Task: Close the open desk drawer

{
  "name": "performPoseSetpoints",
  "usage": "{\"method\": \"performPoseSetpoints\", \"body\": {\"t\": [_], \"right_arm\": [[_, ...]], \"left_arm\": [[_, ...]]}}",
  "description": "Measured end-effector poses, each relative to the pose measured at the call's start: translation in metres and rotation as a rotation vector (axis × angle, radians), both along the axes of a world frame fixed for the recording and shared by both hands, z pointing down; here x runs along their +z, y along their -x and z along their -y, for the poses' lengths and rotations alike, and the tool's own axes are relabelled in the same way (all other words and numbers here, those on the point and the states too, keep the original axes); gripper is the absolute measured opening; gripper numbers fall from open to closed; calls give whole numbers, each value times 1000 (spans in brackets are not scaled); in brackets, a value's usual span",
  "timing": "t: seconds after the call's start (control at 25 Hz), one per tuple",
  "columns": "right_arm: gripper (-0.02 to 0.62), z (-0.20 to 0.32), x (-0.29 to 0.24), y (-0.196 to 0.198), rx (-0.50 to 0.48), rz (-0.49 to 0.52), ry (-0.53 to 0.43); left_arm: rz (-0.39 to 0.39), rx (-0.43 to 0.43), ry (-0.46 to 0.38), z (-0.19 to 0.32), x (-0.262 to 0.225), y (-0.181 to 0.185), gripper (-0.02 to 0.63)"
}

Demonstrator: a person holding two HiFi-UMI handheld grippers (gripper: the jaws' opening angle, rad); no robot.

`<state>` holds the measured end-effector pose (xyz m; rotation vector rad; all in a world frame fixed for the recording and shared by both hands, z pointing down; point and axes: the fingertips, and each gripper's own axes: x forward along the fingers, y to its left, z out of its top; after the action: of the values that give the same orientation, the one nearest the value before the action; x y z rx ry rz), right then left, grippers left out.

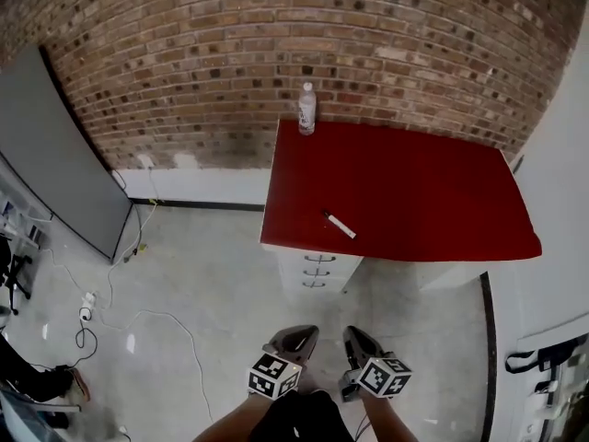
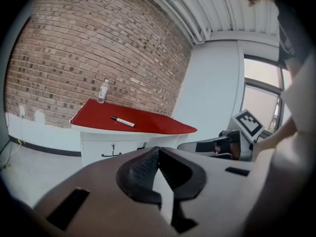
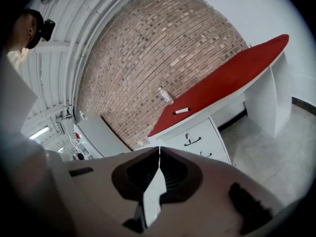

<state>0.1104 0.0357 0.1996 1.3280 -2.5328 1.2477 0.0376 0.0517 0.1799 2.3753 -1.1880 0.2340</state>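
Observation:
A white drawer unit (image 1: 317, 270) stands under the left end of a red-topped desk (image 1: 414, 191). Its handled drawer fronts (image 3: 195, 137) look flush with one another from here. On the top lie a white marker (image 1: 339, 225) and, at the back corner, a clear bottle (image 1: 306, 109). My left gripper (image 1: 302, 331) and right gripper (image 1: 353, 334) hang side by side over the floor, well short of the drawers. The left gripper's (image 2: 158, 149) jaws meet with nothing between them. So do those of the right gripper (image 3: 159, 148).
A brick wall (image 1: 276, 26) runs behind the desk. A grey panel (image 1: 55, 155) leans at the left, with cables (image 1: 110, 311) trailing over the concrete floor below it. A white wall (image 1: 552, 247) closes off the right side.

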Motion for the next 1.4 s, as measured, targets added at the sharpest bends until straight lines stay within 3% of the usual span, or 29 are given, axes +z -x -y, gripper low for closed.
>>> {"method": "performPoseSetpoints", "body": {"t": [0.28,0.44,0.96,1.4], "right_arm": [[14,-34,-66,-8,22,-109,-156],[12,-42,-93,-11,64,-104,-236],[12,-58,-96,16,-8,-132,-265],[12,-55,-85,19,-20,-123,-217]], "left_arm": [[11,57,-92,-32,-59,9,9],[19,51,-149,-43,-77,13,9],[29,-6,-126,-64,-68,36,9],[36,-56,-103,-61,-60,49,10]]}}
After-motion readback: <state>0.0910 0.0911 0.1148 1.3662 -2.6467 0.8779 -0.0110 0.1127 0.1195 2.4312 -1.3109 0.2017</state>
